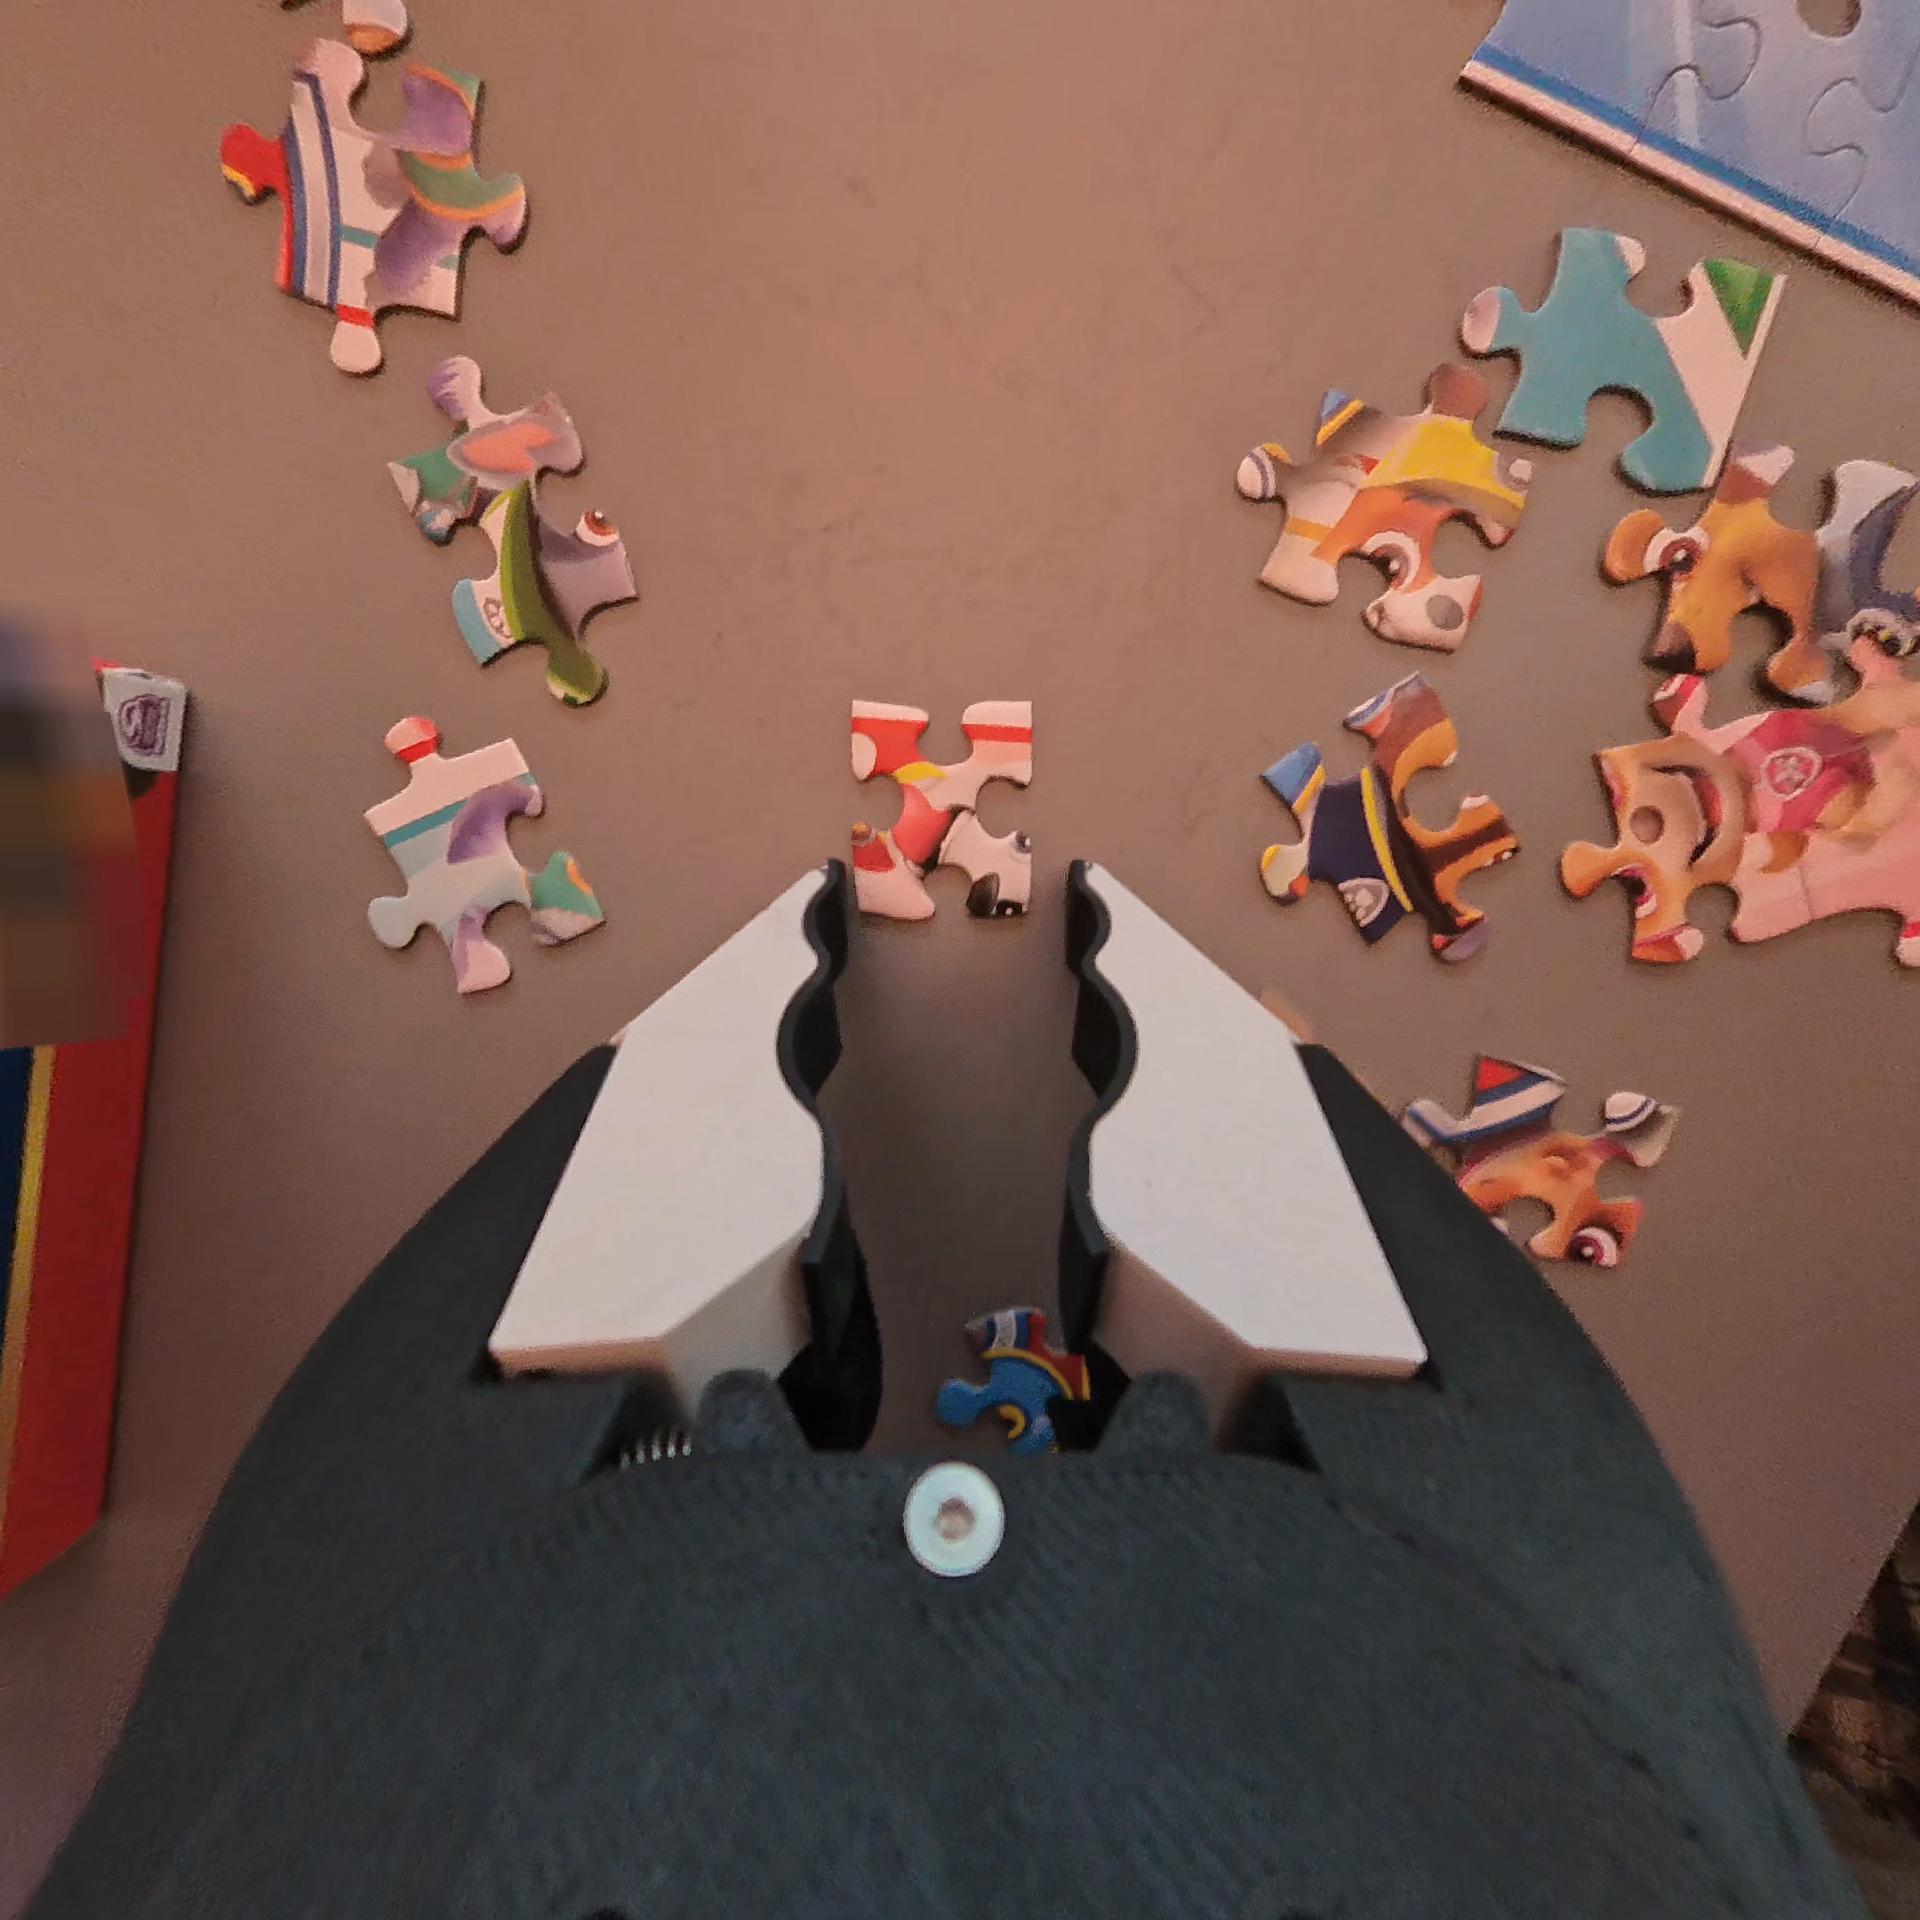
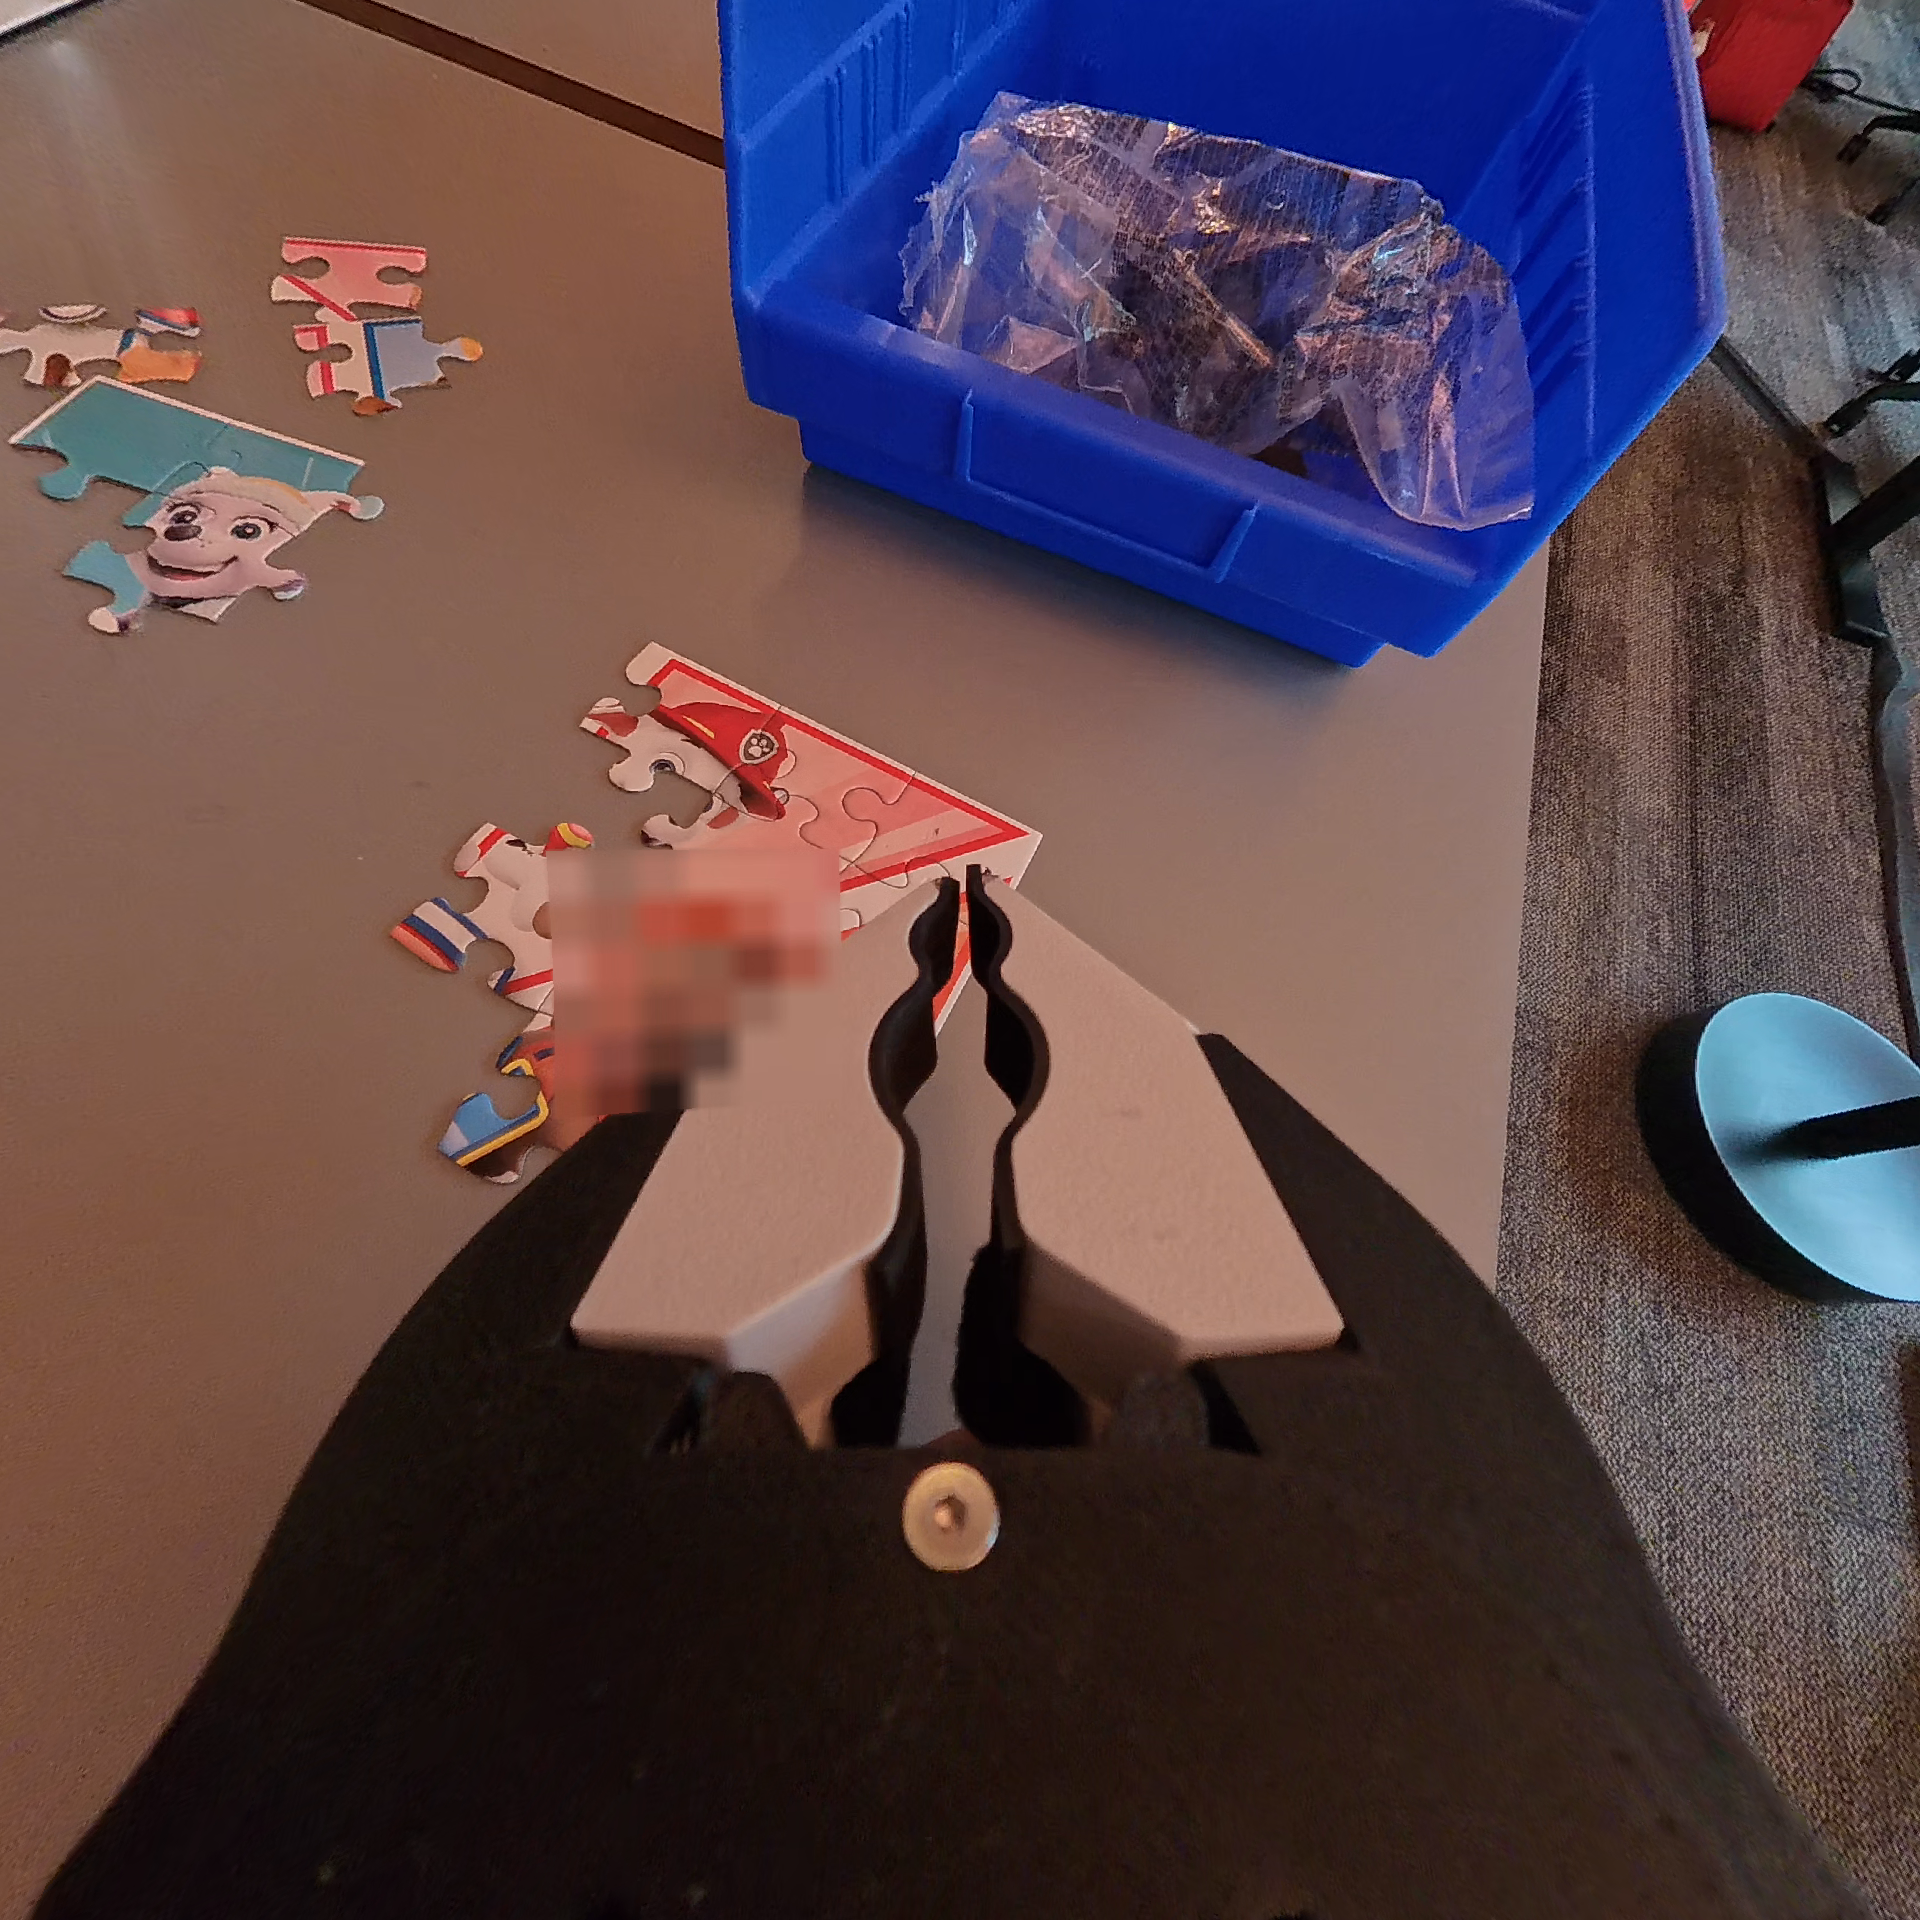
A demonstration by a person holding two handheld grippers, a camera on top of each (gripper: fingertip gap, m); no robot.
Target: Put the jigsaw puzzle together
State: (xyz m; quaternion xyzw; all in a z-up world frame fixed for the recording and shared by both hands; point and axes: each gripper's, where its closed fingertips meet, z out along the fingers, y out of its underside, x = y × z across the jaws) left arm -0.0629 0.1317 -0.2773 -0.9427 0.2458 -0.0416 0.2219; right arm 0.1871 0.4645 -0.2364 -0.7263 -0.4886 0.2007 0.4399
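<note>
The left gripper [image 1: 956,883], jaws apart, hovers with a red-and-white puzzle piece [image 1: 940,810] lying just ahead between its tips, while the right gripper [image 2: 961,883] pinches the assembled red-bordered section [image 2: 831,800] at its corner.

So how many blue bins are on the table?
1. The blue bin sits near the far right edge of the table, with a crumpled plastic bag inside. Others could be out of view.

Blue assembled section [image 1: 1756,114] — edge-cropped

Ahead of the left gripper [image 1: 958,878]: red-white piece [image 1: 940,808]. Beyond the right gripper [image 2: 961,883]: blue bin [image 2: 1195,416]; left of it, red-bordered cluster [image 2: 831,800], teal cluster [image 2: 187,488].
</note>
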